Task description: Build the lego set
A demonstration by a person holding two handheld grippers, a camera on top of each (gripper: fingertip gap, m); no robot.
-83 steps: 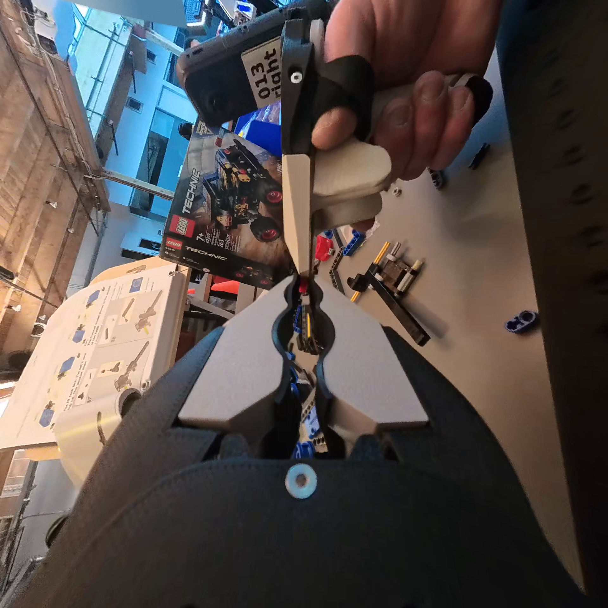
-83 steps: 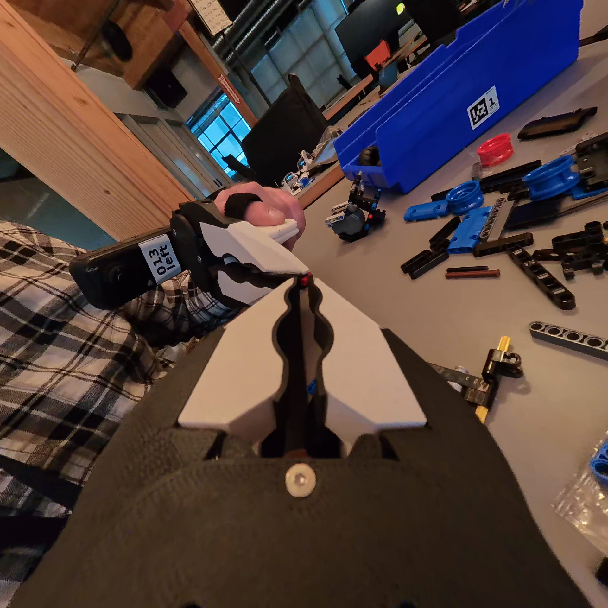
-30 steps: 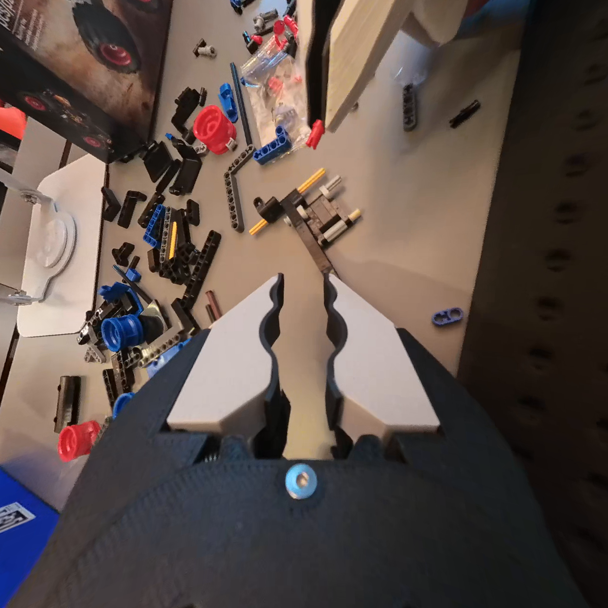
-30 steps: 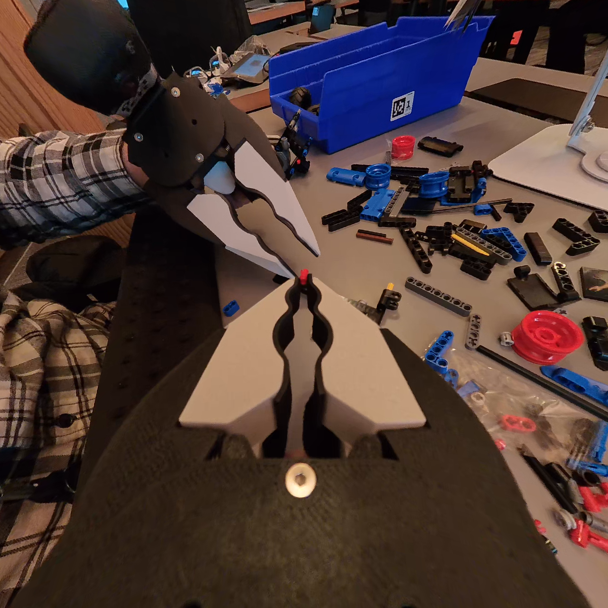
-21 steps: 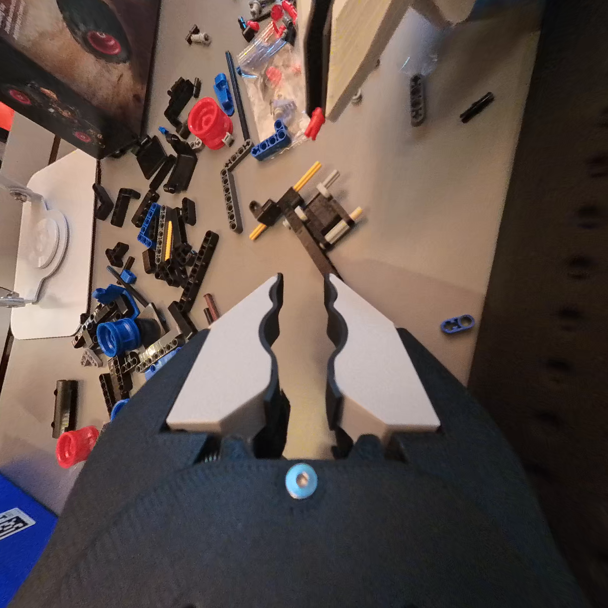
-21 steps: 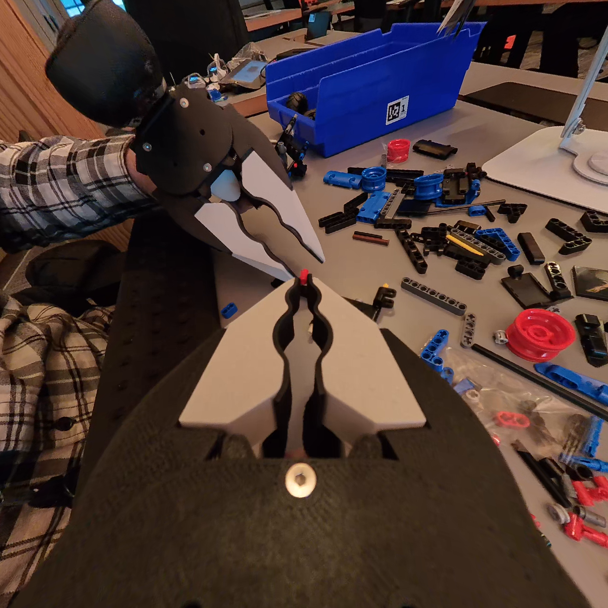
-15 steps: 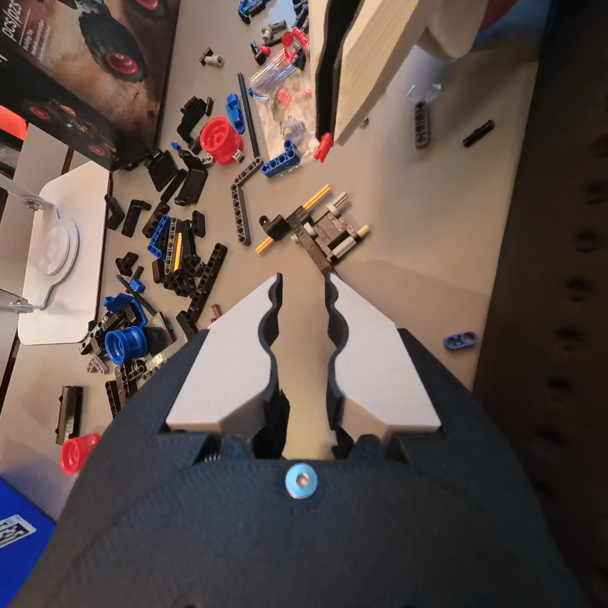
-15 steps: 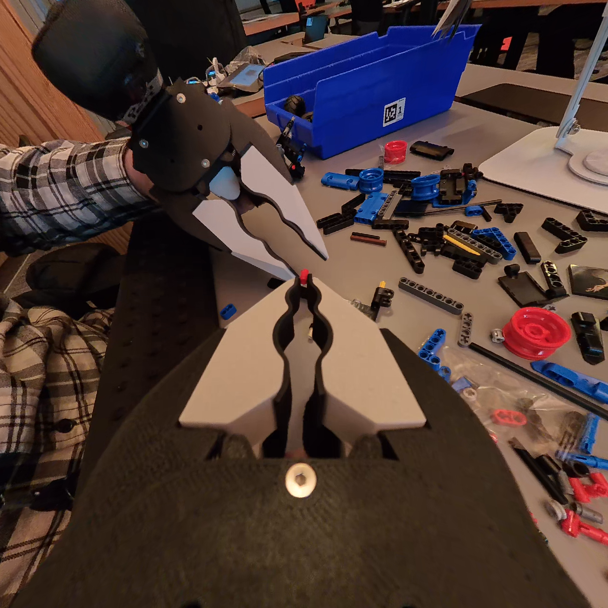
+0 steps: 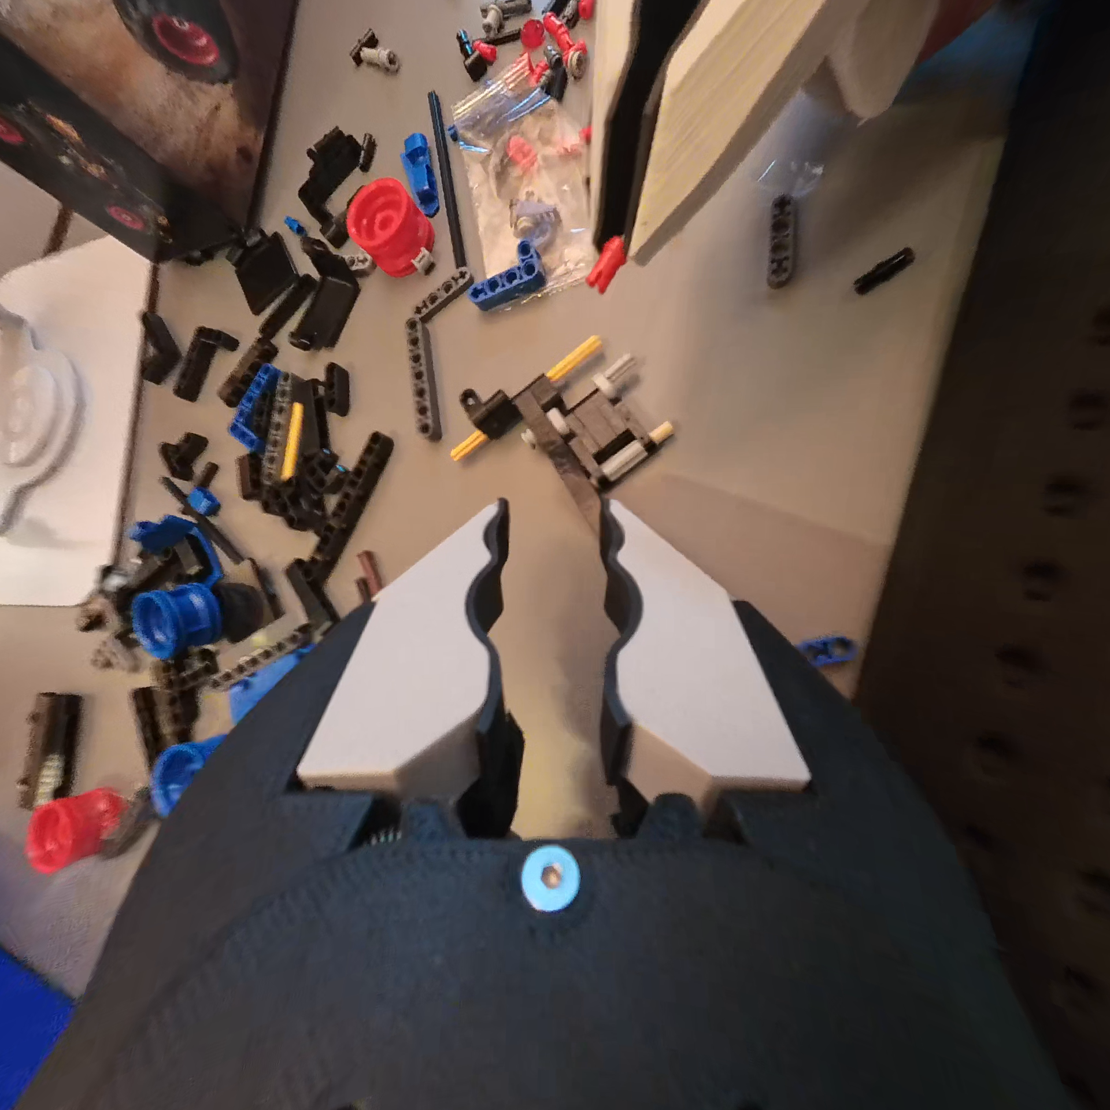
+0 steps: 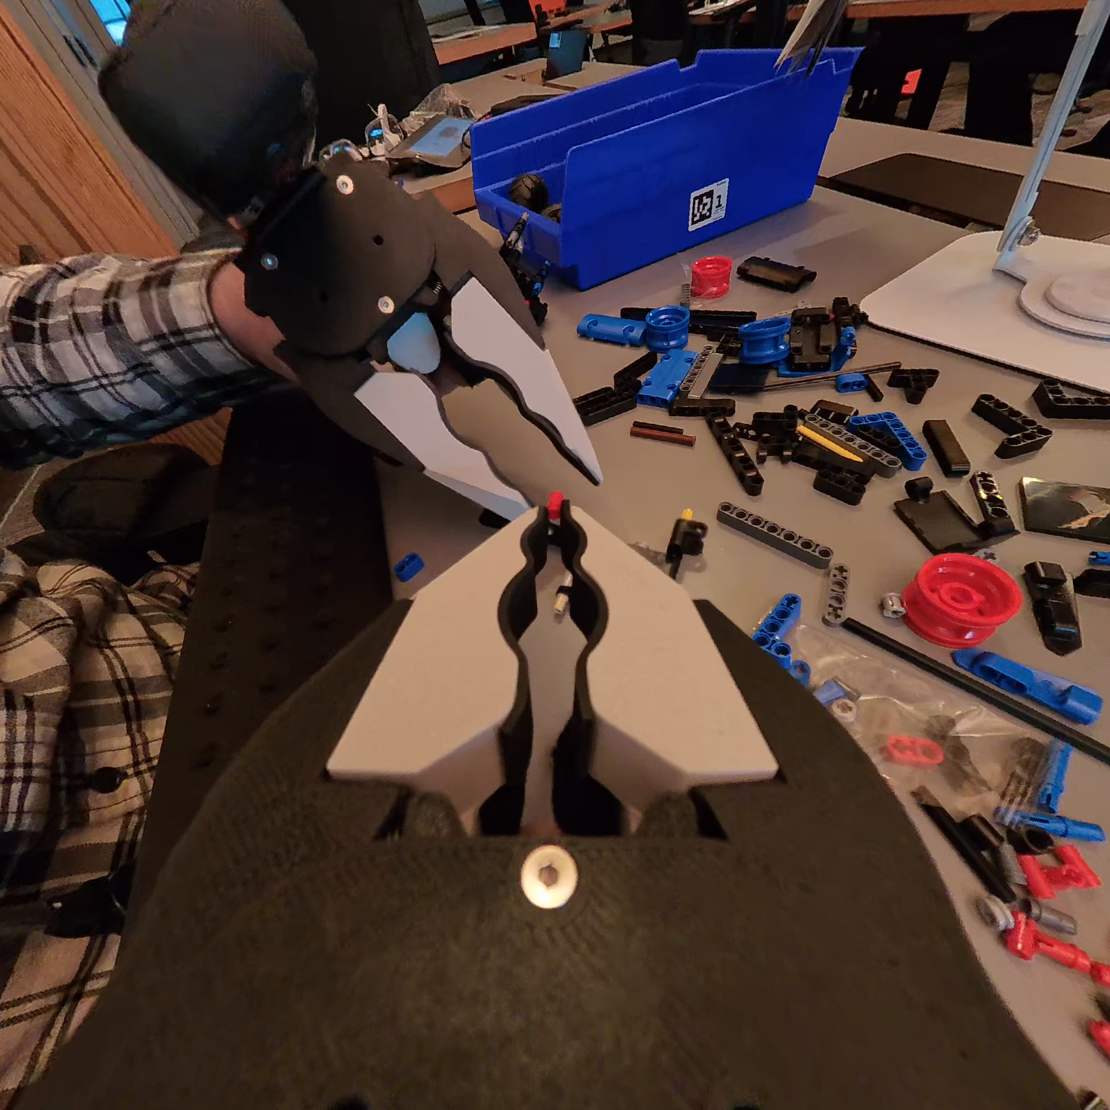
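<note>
The small black assembly (image 9: 576, 423) lies flat on the grey table (image 9: 751, 372), its yellow axle (image 9: 575, 354) running slantwise out both sides and its long black beam reaching back toward the left gripper (image 9: 552, 510), whose jaws stand apart with nothing between them. Just beyond the assembly, the right gripper (image 10: 555, 510) is clenched on a small red pin (image 10: 554, 503) that pokes past its tips, pointing toward the assembly. Farther off from it stand a blue bin (image 10: 661, 150) bearing a square-code label and the printed set box (image 9: 138, 120).
</note>
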